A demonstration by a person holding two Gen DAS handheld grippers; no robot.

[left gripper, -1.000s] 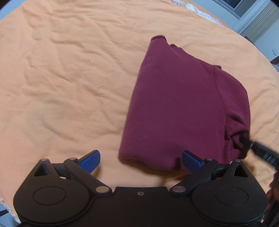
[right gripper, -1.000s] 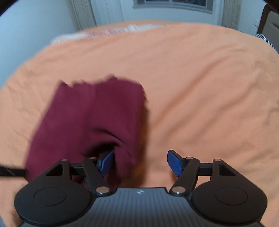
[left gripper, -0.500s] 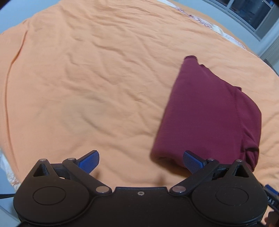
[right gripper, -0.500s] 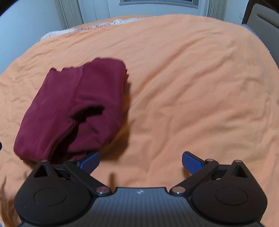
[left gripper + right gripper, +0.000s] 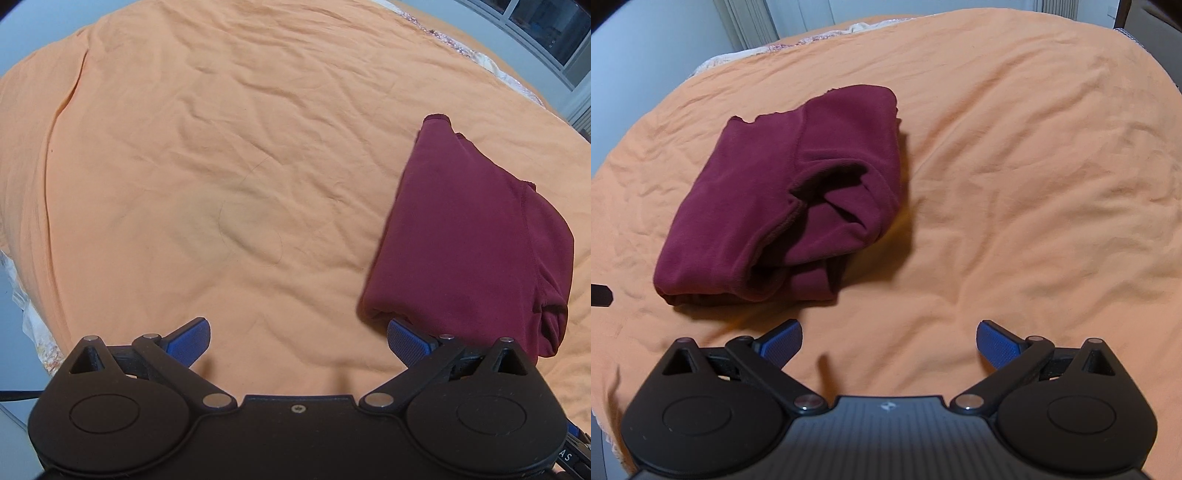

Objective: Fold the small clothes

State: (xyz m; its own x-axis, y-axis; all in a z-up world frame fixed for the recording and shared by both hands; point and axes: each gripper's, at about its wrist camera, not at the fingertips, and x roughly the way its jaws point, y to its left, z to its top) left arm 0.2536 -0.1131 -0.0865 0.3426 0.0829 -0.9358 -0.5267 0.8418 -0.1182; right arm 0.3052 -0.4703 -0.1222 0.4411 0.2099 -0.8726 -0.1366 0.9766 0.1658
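While both tools hang back with nothing in them, the maroon garment (image 5: 783,195) lies folded into a thick bundle on the orange sheet (image 5: 1015,184), and nothing is touching it. From the right tool's camera it sits left of centre, a seam curving across its top layer and a loose fold gaping open at the near end, with a shadow along its right edge. The right gripper (image 5: 888,341) hovers over bare sheet just short of that bundle, its blue fingers (image 5: 997,345) spread wide apart, nothing between them. Over on the other side, the left gripper (image 5: 297,341) is spread just as wide; its right-hand blue pad overlaps the near corner of the garment (image 5: 476,243) in view, though whether it touches the cloth I cannot tell. The sheet is rumpled all over. Beyond it, a window (image 5: 546,29) shows at the far edge of the room.
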